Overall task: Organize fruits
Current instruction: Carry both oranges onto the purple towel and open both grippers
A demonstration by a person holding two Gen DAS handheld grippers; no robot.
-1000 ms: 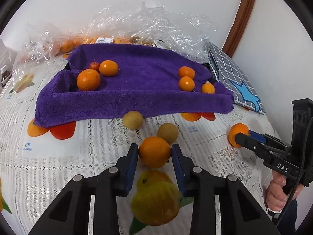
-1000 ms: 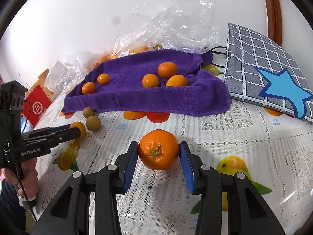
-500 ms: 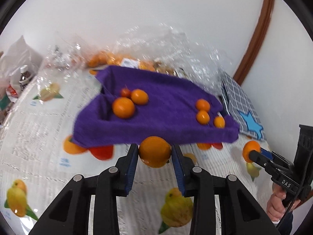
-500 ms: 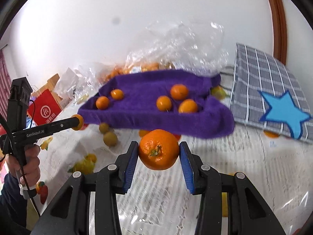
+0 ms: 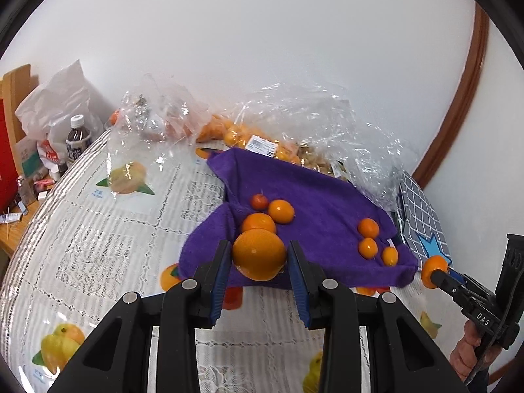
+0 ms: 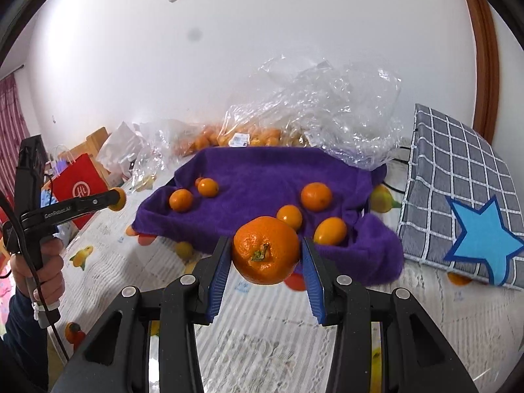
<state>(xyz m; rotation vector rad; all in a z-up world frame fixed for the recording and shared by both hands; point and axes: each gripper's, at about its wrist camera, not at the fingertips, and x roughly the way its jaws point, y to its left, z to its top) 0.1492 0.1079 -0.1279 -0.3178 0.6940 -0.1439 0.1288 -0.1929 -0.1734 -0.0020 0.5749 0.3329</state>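
1. My left claw (image 5: 258, 257) is pinching a smooth round orange fruit (image 5: 258, 253) between its blue ribbed pads, held in the air just in front of the near edge of the purple terry towel (image 5: 314, 203).
2. My right claw (image 6: 265, 255) is clamped on a dimpled round mandarin with a green stem stub (image 6: 266, 250), also lifted, near the towel's front fold.
3. On the towel's left part sit two glossy orange fruits (image 5: 258, 222) touching each other, with a small red fruit (image 5: 259, 201) just behind them.
4. On its right part lie three smaller oranges (image 5: 368, 228), close together; the nearest one is oval.
5. The towel is fluffy and rumpled, raised at its edges, resting on my counter (image 5: 108, 229) under a white lace-patterned cloth printed with fruit pictures.
6. Behind it, crinkled clear plastic bags (image 5: 327, 121) hold more small orange fruit.
7. To the right leans a grey checked cushion with a blue star (image 6: 465, 196).
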